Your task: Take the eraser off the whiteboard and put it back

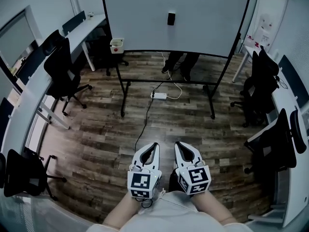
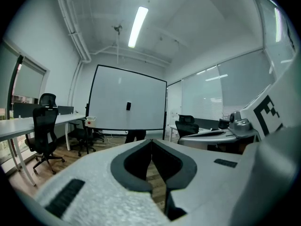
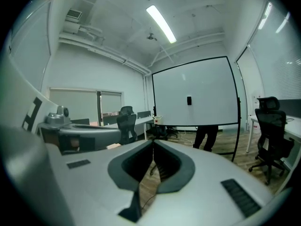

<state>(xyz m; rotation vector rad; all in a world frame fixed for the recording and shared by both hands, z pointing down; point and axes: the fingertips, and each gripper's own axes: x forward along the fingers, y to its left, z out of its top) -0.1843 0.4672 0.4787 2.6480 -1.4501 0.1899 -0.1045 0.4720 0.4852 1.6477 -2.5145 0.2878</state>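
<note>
Eraser (image 1: 171, 18): small dark block stuck to the whiteboard (image 1: 140, 18), upper centre, probably held there by a magnet; not yet taken.
Left gripper (image 1: 154, 146), right gripper (image 1: 178, 145): side by side, well short of the whiteboard. Both jaws together and empty, likely kept closed for the approach.

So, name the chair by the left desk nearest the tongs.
The black chair at the head view's bottom left; the others on that side stand nearer the whiteboard.
</note>
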